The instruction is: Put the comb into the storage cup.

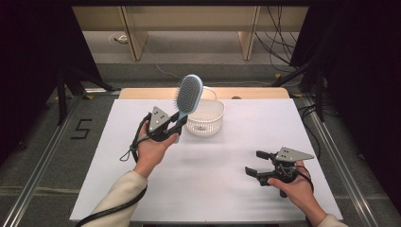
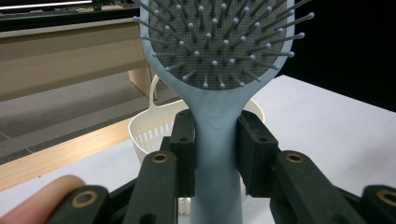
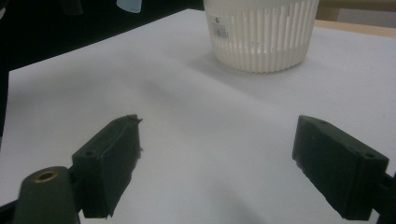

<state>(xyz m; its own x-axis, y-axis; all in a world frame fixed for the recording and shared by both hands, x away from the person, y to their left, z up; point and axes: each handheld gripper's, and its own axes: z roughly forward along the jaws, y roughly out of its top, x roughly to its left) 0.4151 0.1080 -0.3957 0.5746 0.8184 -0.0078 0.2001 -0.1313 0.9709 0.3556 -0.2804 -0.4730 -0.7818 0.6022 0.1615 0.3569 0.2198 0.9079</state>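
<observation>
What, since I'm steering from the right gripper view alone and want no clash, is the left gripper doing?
Observer: The left gripper is shut on a blue brush, its fingers pressing the handle from both sides.
Operator: Where is it relative to the basket?
Observer: In the high view it is held above the table, just left of the basket, with the brush head up.
Operator: And my own gripper?
Observer: The right gripper is open at the table's near right, well apart from both.
</observation>
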